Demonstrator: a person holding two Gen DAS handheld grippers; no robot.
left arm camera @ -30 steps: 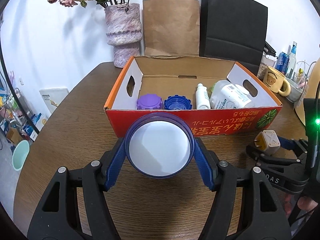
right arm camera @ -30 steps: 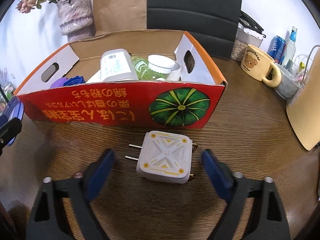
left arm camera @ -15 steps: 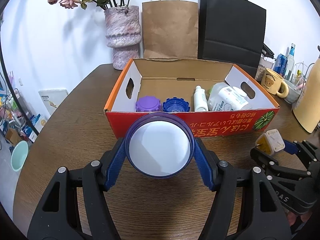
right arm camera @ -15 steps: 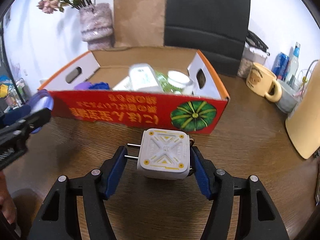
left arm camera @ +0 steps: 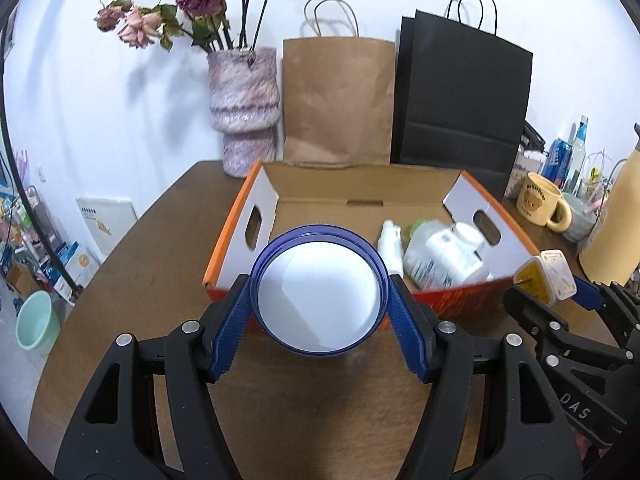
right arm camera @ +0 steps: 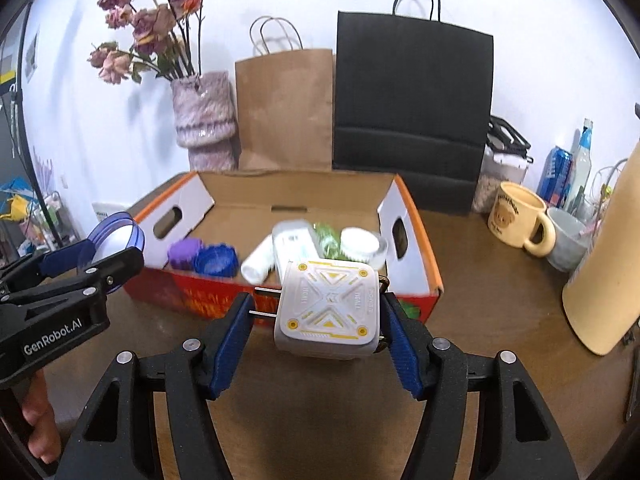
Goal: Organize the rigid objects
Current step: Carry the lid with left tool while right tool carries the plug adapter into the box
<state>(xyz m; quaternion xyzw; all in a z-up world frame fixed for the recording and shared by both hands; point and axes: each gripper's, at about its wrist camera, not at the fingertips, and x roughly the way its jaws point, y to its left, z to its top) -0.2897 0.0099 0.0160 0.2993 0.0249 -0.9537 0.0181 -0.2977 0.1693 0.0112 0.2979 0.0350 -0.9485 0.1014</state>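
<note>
My left gripper (left arm camera: 319, 312) is shut on a round blue-rimmed lid with a white face (left arm camera: 318, 298), held above the table in front of the orange cardboard box (left arm camera: 236, 248). My right gripper (right arm camera: 318, 318) is shut on a white square plug adapter with yellow marks (right arm camera: 328, 310), lifted off the table before the box (right arm camera: 428, 256); its two prongs point left. In the box lie a purple cap (right arm camera: 183, 252), a blue cap (right arm camera: 216, 260), a small white bottle (left arm camera: 390, 242) and a large white bottle (left arm camera: 440, 258). The right wrist view catches the lid (right arm camera: 114, 236) at left.
Behind the box stand a vase of dried roses (left arm camera: 244, 108), a brown paper bag (left arm camera: 338, 100) and a black bag (left arm camera: 460, 108). A yellow bear mug (right arm camera: 518, 220), a grey cup (right arm camera: 568, 238), bottles and a tall beige jug (right arm camera: 608, 264) crowd the right side.
The right gripper closed on the adapter and lifted it off the table. Both grippers rose toward the box, so more of the box's inside now shows.
</note>
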